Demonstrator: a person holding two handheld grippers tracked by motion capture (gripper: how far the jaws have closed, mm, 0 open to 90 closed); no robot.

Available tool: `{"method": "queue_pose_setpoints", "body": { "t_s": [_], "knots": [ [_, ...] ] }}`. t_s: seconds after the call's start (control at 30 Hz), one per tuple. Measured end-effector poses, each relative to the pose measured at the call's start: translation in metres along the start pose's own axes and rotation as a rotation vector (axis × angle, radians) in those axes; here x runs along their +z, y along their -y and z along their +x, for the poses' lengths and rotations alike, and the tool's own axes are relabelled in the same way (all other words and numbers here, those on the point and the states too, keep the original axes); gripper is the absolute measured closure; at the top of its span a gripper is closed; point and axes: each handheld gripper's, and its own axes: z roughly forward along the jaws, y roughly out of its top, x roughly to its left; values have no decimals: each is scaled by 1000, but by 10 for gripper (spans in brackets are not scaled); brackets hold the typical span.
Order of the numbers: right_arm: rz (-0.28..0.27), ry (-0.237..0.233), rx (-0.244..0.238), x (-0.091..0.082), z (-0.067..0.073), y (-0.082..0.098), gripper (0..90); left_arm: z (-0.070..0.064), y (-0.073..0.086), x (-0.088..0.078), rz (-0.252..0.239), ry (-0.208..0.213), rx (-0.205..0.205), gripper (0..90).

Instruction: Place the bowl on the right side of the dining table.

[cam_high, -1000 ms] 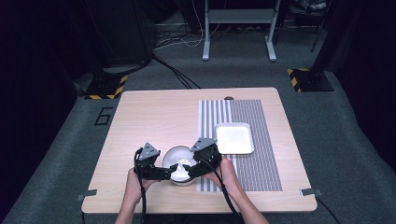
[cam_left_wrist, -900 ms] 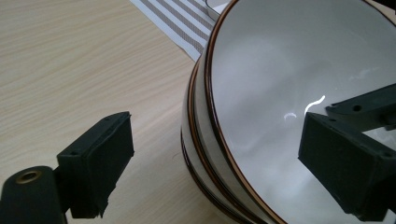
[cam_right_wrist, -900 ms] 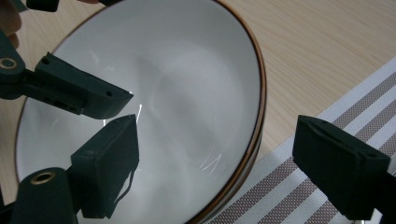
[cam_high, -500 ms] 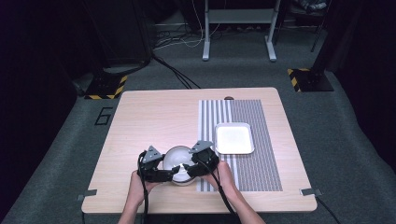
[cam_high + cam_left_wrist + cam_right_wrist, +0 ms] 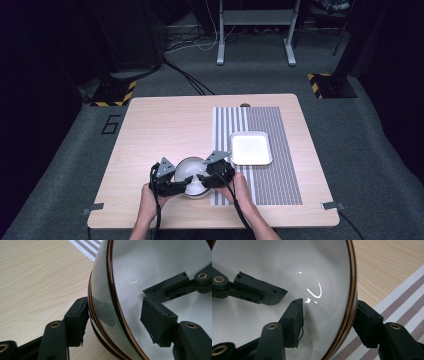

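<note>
Now both the left claw (image 5: 181, 187) and right claw (image 5: 202, 179) straddle the bowl's (image 5: 190, 169) rim, jaws just closing, not yet clamped

The right gripper (image 5: 325, 322) straddles the brown-rimmed wall of a white bowl (image 5: 274, 267), one jaw inside and one outside; its jaws have just been closing, though contact with the wall is hard to judge. The left gripper's jaw reaches in opposite. A striped mat (image 5: 404, 300) lies on the wooden table (image 5: 387, 262).
</note>
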Motion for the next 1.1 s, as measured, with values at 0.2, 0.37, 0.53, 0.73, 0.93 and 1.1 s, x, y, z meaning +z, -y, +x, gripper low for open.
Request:
{"method": "queue_pose_setpoints", "body": {
  "t_s": [0.2,0.37,0.53,0.73,0.93,1.1],
  "knots": [
    [-1,28,-18,-2,3,-1,470,-2,2,3,10,-25,0,435],
    [0,56,-27,-3,6,-2,481,-3,2,3,14,-38,1,462],
    [4,62,-27,-4,7,-3,497,-3,1,1,16,-49,6,497],
    [-1,72,-28,-4,7,-3,506,-2,0,1,20,-51,12,503],
    [-11,91,-38,-7,8,-5,557,-3,-2,-2,11,-73,18,549],
    [-24,111,-42,-8,10,-5,591,-3,-3,-3,-20,-97,30,600]
  ]
}}
